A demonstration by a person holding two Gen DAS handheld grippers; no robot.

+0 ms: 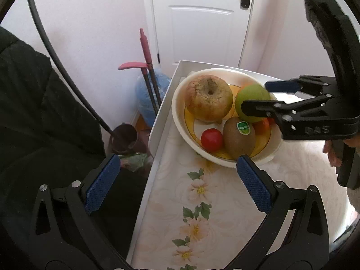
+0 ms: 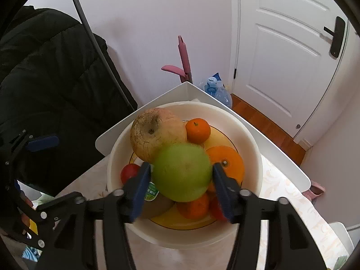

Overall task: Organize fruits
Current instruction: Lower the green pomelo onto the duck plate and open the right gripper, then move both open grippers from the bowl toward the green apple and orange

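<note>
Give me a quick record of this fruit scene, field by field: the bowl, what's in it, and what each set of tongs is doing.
surface: white tray with a floral liner
container: white bowl, yellow inside
contents: wrinkled brownish apple, green apple, kiwi with sticker, small red fruit, mandarin, large orange
right tongs: over the bowl, blue pads either side of the green apple, small gaps visible, apple blurred
left tongs: open, empty, short of the bowl

White door [image 1: 202, 22], pink-handled mop [image 1: 146, 51], blue water bottle [image 1: 149, 94], black jacket [image 1: 33, 112].
</note>
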